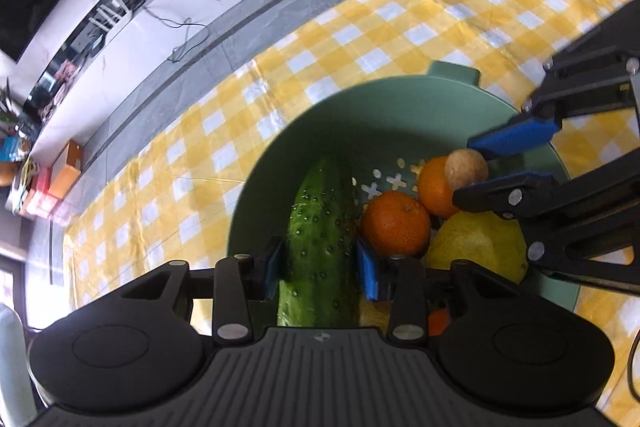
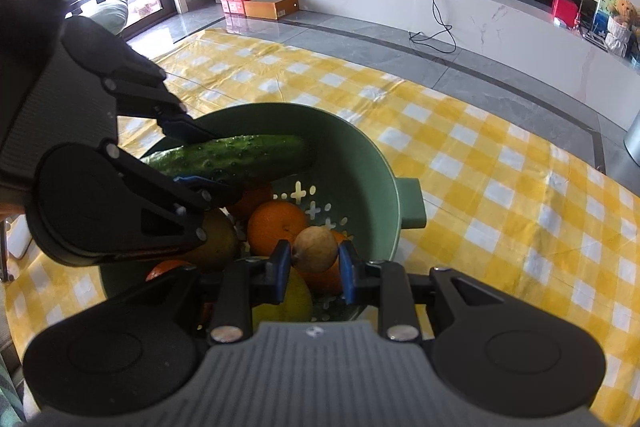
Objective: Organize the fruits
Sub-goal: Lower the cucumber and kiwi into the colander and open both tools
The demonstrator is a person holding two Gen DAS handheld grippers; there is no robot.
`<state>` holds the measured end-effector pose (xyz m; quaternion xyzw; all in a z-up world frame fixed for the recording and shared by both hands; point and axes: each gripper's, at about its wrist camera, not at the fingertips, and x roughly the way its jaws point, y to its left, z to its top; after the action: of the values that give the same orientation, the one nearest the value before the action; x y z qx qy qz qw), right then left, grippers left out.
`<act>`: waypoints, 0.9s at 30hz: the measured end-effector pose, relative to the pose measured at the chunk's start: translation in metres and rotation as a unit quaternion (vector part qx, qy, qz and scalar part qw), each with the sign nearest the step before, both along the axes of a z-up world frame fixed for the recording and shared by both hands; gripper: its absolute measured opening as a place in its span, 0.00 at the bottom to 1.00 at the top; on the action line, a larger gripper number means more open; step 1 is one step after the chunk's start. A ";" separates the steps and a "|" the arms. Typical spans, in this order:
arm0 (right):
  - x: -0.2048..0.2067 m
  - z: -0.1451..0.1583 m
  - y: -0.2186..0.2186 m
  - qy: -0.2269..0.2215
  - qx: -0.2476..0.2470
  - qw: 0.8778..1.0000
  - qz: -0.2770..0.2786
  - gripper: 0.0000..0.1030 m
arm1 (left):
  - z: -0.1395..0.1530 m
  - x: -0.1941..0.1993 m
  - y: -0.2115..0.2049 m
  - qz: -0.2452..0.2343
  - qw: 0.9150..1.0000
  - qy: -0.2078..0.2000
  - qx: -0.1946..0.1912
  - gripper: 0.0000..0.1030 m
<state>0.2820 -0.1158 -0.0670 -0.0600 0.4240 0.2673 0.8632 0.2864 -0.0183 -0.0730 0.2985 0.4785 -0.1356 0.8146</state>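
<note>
Over green colander (image 1: pixel 376 107): left gripper (image 1: pixel 320 267) pinching cucumber (image 1: pixel 320 227); right gripper (image 2: pixel 314 267) pinching brown fruit (image 2: pixel 314 249).

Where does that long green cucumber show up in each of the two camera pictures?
Left wrist view: the cucumber runs up the lower middle, between the left tool's blue pads, above the green bowl.
Right wrist view: it lies across the left middle, over the bowl's far-left rim.
Shared landmark: the small brown round fruit between the right tool's pads.
</note>
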 end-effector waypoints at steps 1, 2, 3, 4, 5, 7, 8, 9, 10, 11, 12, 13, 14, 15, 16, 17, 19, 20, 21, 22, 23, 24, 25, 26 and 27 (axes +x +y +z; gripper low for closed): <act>0.001 -0.001 -0.001 -0.001 0.007 1.000 -0.002 0.22 | 0.001 0.000 0.002 0.003 1.000 0.001 -0.005 0.46; 0.002 -0.001 -0.001 0.001 0.013 1.000 -0.004 0.22 | 0.002 0.000 0.004 0.005 1.000 0.001 -0.010 0.47; 0.003 -0.001 -0.002 0.004 0.020 1.000 -0.007 0.22 | 0.003 -0.001 0.005 0.007 1.000 0.002 -0.012 0.48; 0.004 -0.002 -0.002 0.006 0.024 1.000 -0.009 0.22 | 0.004 -0.002 0.006 0.009 1.000 0.002 -0.015 0.49; 0.005 -0.002 -0.003 0.008 0.028 1.000 -0.012 0.22 | 0.005 -0.003 0.007 0.012 1.000 0.003 -0.020 0.51; 0.006 -0.002 -0.003 0.012 0.034 0.999 -0.019 0.22 | 0.008 -0.006 0.011 0.017 0.999 0.002 -0.031 0.54; 0.006 -0.002 -0.003 0.014 0.038 0.999 -0.021 0.22 | 0.010 -0.007 0.012 0.019 0.999 0.001 -0.035 0.55; 0.006 -0.001 -0.004 0.015 0.041 0.999 -0.024 0.23 | 0.011 -0.009 0.013 0.020 0.999 -0.001 -0.037 0.56; 0.006 -0.001 -0.004 0.016 0.042 0.999 -0.026 0.23 | 0.013 -0.011 0.014 0.021 0.999 -0.002 -0.039 0.56; 0.006 0.000 -0.004 0.016 0.043 0.999 -0.028 0.24 | 0.015 -0.013 0.015 0.020 0.999 -0.004 -0.041 0.56; 0.005 0.001 -0.005 0.016 0.043 0.999 -0.030 0.28 | 0.018 -0.015 0.015 0.020 0.999 -0.008 -0.043 0.56; 0.004 0.002 -0.005 0.014 0.042 0.999 -0.031 0.31 | 0.020 -0.018 0.016 0.019 0.999 -0.010 -0.046 0.56; 0.003 0.004 -0.005 0.012 0.042 0.999 -0.032 0.31 | 0.024 -0.021 0.016 0.019 0.999 -0.012 -0.050 0.56; 0.002 0.006 -0.005 0.011 0.041 0.999 -0.032 0.31 | 0.027 -0.024 0.016 0.018 0.998 -0.016 -0.054 0.56; 0.000 0.008 -0.006 0.010 0.041 0.999 -0.032 0.31 | 0.031 -0.027 0.016 0.017 0.998 -0.020 -0.057 0.57; -0.002 0.011 -0.007 0.007 0.041 0.999 -0.032 0.31 | 0.034 -0.031 0.016 0.016 0.998 -0.024 -0.061 0.57; -0.007 0.017 -0.009 0.001 0.041 0.999 -0.033 0.32 | 0.042 -0.038 0.015 0.012 0.997 -0.032 -0.066 0.57; -0.010 0.020 -0.010 -0.001 0.041 0.999 -0.034 0.32 | 0.045 -0.042 0.015 0.009 0.997 -0.036 -0.069 0.58; -0.013 0.024 -0.011 -0.004 0.041 0.999 -0.036 0.32 | 0.049 -0.046 0.015 0.008 0.996 -0.041 -0.074 0.60; -0.017 0.028 -0.013 -0.008 0.042 0.998 -0.038 0.32 | 0.053 -0.050 0.015 0.007 0.996 -0.046 -0.079 0.60; -0.021 0.032 -0.016 -0.011 0.046 0.998 -0.040 0.33 | 0.057 -0.055 0.015 0.008 0.995 -0.050 -0.084 0.60; -0.025 0.037 -0.019 -0.015 0.049 0.998 -0.043 0.34 | 0.060 -0.060 0.015 0.008 0.994 -0.055 -0.089 0.60; -0.029 0.041 -0.022 -0.018 0.053 0.997 -0.046 0.35 | 0.064 -0.065 0.015 0.008 0.994 -0.060 -0.094 0.60; -0.034 0.045 -0.026 -0.021 0.057 0.997 -0.051 0.37 | 0.068 -0.071 0.014 0.009 0.993 -0.067 -0.098 0.60; -0.039 0.050 -0.030 -0.026 0.060 0.996 -0.058 0.40 | 0.073 -0.077 0.013 0.008 0.992 -0.074 -0.102 0.60</act>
<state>0.2426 -0.1462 -0.0168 0.0099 0.3874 0.2401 0.8900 0.2091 -0.0058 -0.0004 0.2191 0.4025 -0.1551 0.8752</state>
